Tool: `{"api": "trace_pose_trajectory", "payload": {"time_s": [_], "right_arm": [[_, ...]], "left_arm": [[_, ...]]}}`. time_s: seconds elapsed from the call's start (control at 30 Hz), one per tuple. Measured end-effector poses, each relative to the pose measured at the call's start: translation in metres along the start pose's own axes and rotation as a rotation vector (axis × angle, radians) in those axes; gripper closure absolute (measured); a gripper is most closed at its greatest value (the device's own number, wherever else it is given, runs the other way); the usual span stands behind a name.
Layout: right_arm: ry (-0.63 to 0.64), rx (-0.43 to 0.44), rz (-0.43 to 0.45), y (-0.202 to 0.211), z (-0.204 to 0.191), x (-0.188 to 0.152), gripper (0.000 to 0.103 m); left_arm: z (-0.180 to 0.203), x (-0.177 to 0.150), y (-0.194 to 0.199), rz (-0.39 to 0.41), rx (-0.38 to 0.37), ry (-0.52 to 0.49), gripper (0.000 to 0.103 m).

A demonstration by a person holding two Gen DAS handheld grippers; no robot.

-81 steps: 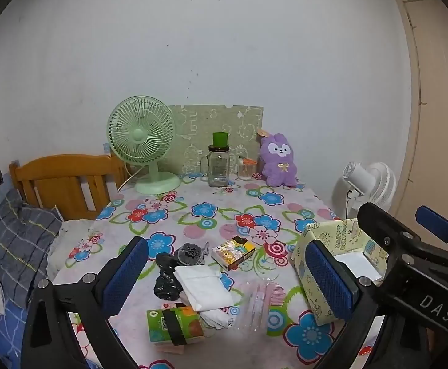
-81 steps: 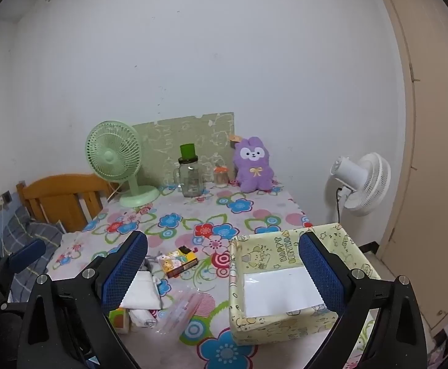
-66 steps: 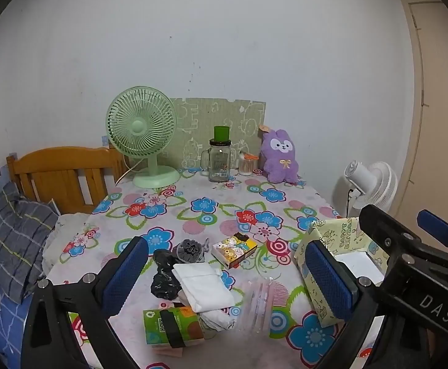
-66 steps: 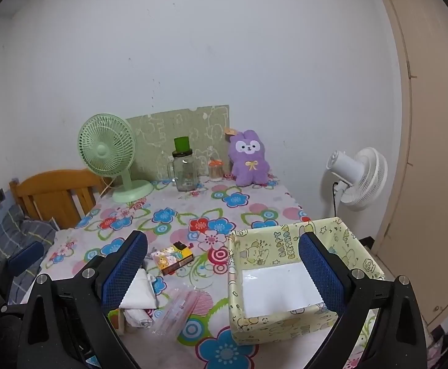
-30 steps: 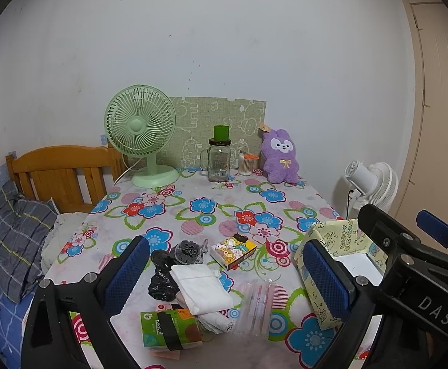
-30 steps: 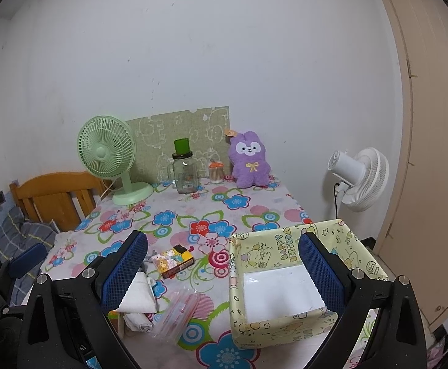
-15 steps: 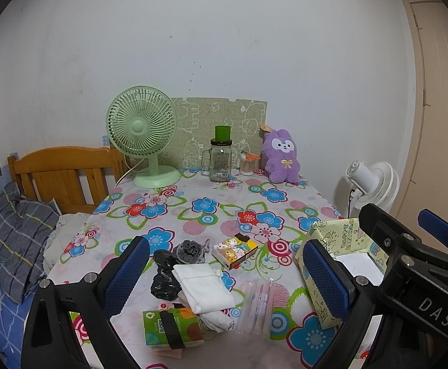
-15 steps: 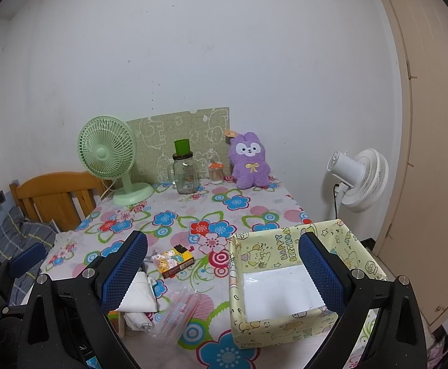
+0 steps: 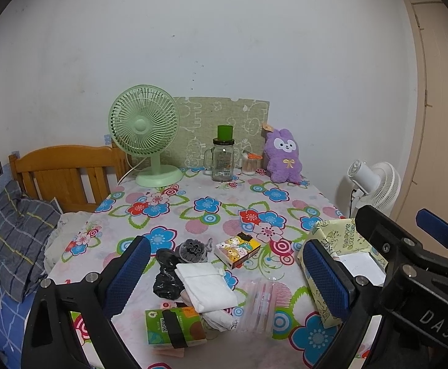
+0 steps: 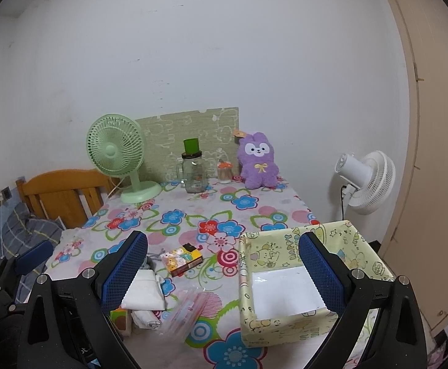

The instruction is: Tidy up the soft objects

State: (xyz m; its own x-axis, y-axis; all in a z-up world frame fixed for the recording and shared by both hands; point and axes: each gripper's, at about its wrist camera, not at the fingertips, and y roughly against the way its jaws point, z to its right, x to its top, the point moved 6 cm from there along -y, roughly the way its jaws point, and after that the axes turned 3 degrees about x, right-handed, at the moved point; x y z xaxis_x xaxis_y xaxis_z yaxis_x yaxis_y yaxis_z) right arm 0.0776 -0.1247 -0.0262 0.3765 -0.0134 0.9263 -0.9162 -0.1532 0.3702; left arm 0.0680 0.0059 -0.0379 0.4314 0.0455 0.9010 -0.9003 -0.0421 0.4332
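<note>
A folded white cloth [image 9: 205,284] lies on the flowered table near its front edge, with a black crumpled cloth [image 9: 167,276] and a grey scrunchie [image 9: 193,249] beside it. A purple plush rabbit [image 9: 282,156] sits at the table's back. A yellow patterned box [image 10: 300,279] stands open at the front right. My left gripper [image 9: 227,273] is open above the cloth pile. My right gripper [image 10: 222,269] is open, held above the table beside the box. The white cloth also shows in the right wrist view [image 10: 144,290].
A green tissue pack [image 9: 174,326], a clear plastic bag [image 9: 259,304] and a small cartoon box [image 9: 237,249] lie near the cloths. A green fan [image 9: 145,132], a glass jar [image 9: 223,160] and a green board stand at the back. A white fan [image 10: 365,181] and a wooden bed are beside the table.
Both grippers have only drifted slightly; the views shift a little. Nothing on the table has moved.
</note>
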Motion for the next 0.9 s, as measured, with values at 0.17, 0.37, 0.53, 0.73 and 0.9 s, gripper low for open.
{"api": "trace_pose_trajectory", "payload": {"time_s": [0.17,0.37,0.53,0.73,0.9], "right_arm": [[0.004,0.031,-0.002,-0.004,-0.006,-0.003,0.004],[0.008,0.053,-0.013,-0.011,-0.016,-0.009,0.004],[0.016,0.067,-0.027,-0.018,-0.027,-0.015,0.004],[0.02,0.099,-0.059,-0.032,-0.041,-0.026,0.004],[0.031,0.109,-0.072,-0.042,-0.052,-0.037,0.004]], "left_arm": [[-0.002,0.0,-0.002,-0.002,-0.004,-0.001,0.003],[-0.011,-0.005,-0.008,-0.016,0.001,0.009,0.004],[-0.02,-0.011,-0.015,-0.021,0.012,0.003,0.005],[-0.034,-0.021,-0.025,-0.043,0.02,0.005,0.009],[-0.045,-0.034,-0.035,-0.077,0.008,0.03,0.009]]}}
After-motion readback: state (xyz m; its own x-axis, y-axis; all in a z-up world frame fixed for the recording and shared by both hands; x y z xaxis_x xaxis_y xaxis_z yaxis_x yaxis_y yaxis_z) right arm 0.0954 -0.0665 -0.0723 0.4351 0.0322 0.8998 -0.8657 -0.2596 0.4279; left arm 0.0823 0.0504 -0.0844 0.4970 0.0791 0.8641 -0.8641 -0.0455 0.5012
